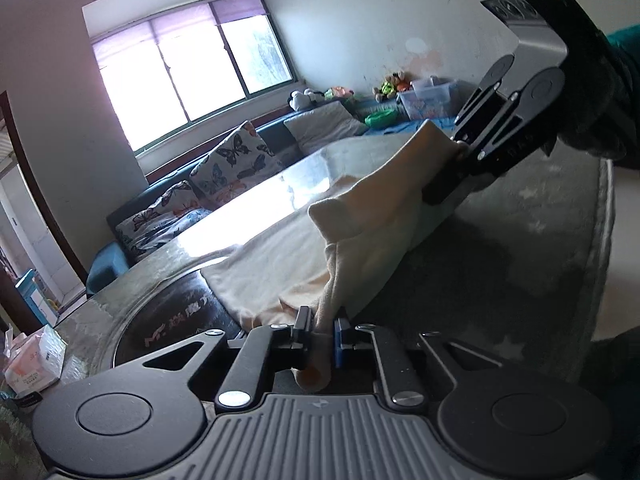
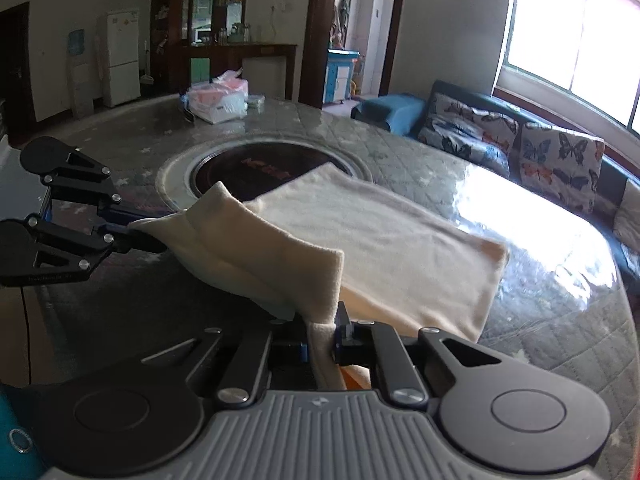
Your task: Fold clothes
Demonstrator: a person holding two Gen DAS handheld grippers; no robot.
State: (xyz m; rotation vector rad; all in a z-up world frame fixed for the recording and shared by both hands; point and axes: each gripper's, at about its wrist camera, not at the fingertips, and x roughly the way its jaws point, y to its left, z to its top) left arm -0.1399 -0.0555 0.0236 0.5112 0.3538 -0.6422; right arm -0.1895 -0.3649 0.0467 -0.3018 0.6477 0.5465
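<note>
Your left tool [image 1: 320, 330] is clamped on one near corner of the cream cloth [image 2: 380, 240]; right tool [image 2: 322, 338] is clamped on the other. The near edge is lifted; the rest lies on the tabletop [image 2: 540, 320] beside the round dark inset [image 2: 256, 168]. Looks soft, light, floppy: hold the corners and keep the edge taut.

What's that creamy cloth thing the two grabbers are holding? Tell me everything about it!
The cream cloth looks soft and fleecy, like a folded garment. Most of it lies flat on the quilted grey table cover, one corner reaching over the dark round inset. Its near edge is lifted off the table and sags between two pinch points: the left gripper is shut on one corner, the right gripper on the other. A bit of orange shows underneath by the right gripper.
</note>
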